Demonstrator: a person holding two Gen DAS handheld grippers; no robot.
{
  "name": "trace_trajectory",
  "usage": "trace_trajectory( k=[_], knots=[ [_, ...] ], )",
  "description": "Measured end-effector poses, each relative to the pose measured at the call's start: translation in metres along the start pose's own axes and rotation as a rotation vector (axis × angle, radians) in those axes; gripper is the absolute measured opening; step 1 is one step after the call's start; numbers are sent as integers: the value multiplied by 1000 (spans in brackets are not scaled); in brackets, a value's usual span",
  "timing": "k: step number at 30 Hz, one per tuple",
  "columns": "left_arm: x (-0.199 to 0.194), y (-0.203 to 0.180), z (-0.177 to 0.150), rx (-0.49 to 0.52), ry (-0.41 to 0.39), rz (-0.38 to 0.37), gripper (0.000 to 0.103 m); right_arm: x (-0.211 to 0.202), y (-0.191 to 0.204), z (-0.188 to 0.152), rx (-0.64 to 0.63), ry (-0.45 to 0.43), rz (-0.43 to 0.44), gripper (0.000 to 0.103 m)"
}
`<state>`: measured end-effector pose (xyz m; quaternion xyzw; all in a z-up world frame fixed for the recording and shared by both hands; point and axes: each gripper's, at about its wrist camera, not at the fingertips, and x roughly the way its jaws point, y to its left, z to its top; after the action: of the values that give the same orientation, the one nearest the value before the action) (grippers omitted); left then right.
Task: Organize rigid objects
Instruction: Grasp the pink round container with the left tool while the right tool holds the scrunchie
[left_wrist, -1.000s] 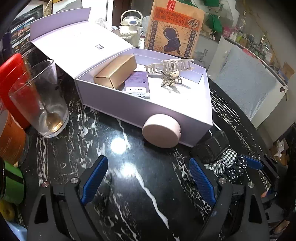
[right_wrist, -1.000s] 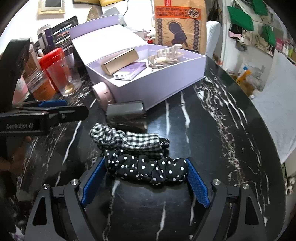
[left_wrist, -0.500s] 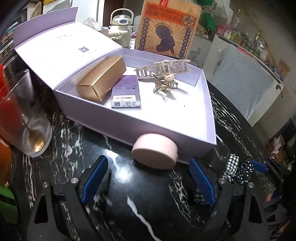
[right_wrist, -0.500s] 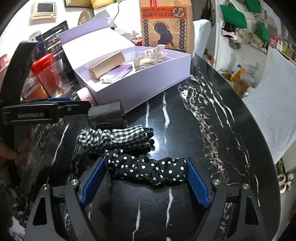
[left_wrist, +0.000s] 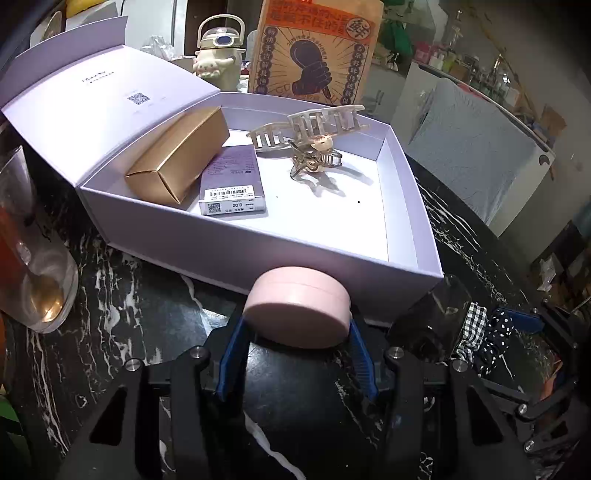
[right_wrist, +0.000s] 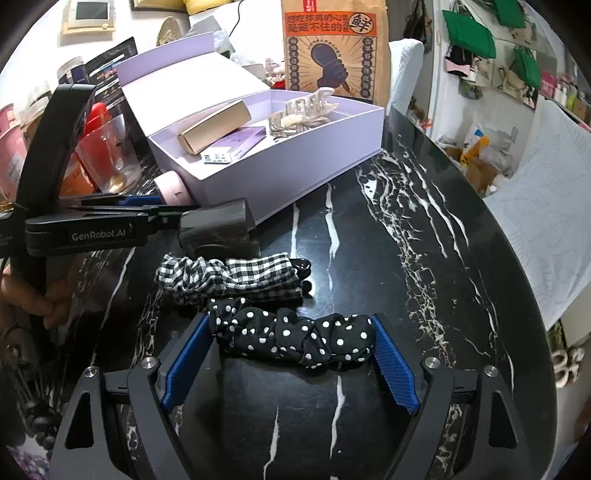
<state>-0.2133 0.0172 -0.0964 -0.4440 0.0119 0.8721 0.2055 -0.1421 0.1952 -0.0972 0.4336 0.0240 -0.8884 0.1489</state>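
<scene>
Nearest me, the right hand-held gripper (right_wrist: 290, 363) stood with its jaws wide apart around the polka-dot scrunchie (right_wrist: 291, 338), which lay flat on the black marbled desk (right_wrist: 424, 258) between the blue pads — its ends reached about to them, though I could not tell whether they pressed on it. Just beyond lay a checked scrunchie (right_wrist: 232, 278), touching the dotted one along its near edge.

To the side, the left hand-held gripper (left_wrist: 297, 345) was closing its jaws on the round pink case (left_wrist: 297, 306), the blue pads against both flanks of it. The case lay on the desk right up against the front wall of the open lilac box (left_wrist: 229, 243). A dark grey cylinder (right_wrist: 216, 229) lay on its side beside that gripper, close to the box wall.

Inside the box lay a gold carton (left_wrist: 179, 153) at the left, a purple packet with a barcode label (left_wrist: 234, 182) just beside it, and two hair claws — a pale one (left_wrist: 314, 125) at the back and a small metallic one (left_wrist: 314, 160) in front of it. The lid stood thrown back on the far left. A drinking glass (left_wrist: 33, 266) stood left of the box, and a printed paper bag (left_wrist: 314, 51) rose upright behind it
</scene>
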Motion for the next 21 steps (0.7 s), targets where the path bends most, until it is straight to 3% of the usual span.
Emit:
trace_trajectory(
  k=[5,21],
  knots=[
    [-10,2,-7,-38,-3,-27,51,-6,3,-3,-1,-10,8,86],
    [-71,-4,-50,-106,-63,68,51,-35,18,-23,-23,-62,52,86]
  ],
)
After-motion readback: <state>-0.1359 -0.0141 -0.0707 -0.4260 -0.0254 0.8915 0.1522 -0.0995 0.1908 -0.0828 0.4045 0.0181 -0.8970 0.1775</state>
